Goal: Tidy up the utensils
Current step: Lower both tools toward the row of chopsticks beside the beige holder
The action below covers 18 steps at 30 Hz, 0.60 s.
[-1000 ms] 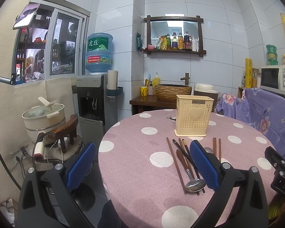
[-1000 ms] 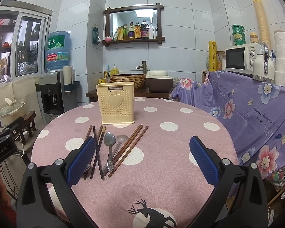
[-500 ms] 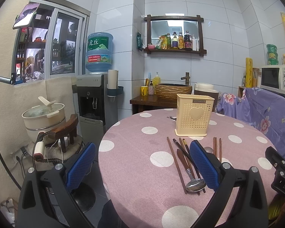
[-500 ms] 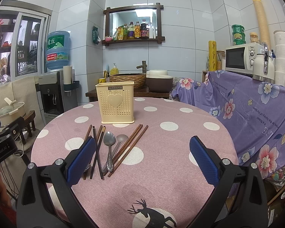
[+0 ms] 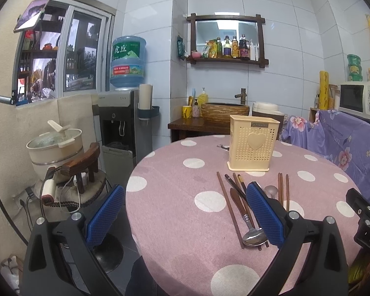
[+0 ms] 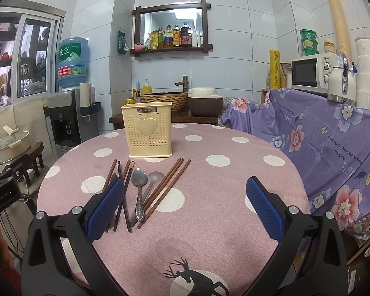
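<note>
White tiled walls are enclosing a kitchen corner where a round table [image 6: 209,222] in a pink polka-dot cloth is filling both views. Toward its far side a cream perforated utensil holder [image 6: 149,130] is standing upright. Just in front of it, chopsticks [image 6: 165,187] and two spoons [image 6: 139,192] are lying loose on the cloth. The left gripper [image 5: 185,218] is hanging over the table's left edge, jaws spread wide, gripping nothing. The right gripper [image 6: 185,207] is hovering above the near cloth, equally spread.
</note>
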Tool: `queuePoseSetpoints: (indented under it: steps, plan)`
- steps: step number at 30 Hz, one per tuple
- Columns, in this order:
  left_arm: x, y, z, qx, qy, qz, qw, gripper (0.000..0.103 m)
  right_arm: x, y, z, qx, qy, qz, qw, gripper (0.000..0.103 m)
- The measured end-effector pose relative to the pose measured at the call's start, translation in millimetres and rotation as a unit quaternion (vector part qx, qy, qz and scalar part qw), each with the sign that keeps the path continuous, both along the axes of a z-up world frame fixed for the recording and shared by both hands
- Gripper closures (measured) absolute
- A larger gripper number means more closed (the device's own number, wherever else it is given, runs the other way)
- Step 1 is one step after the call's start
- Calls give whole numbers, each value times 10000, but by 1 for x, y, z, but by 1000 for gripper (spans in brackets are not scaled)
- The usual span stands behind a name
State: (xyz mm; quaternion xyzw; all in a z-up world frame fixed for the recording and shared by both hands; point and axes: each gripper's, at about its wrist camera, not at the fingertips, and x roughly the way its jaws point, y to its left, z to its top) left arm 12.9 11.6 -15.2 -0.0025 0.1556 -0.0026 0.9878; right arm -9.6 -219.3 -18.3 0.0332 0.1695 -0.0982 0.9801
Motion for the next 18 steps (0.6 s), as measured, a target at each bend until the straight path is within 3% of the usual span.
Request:
queuePoseSetpoints:
  steps: [7, 14, 18]
  plan:
    - [25, -1, -18, -37, 722, -169, 9972, 5, 20, -10, -10, 154, 380, -66, 9991, 5]
    - [63, 0, -32, -100, 1381, -545, 9889, 5, 49, -14, -22, 237, 867, 292, 9955, 5]
    - [97, -5, -35, -34, 1765, -786, 9812, 16, 62, -15, -27, 227, 978, 324, 9944, 7]
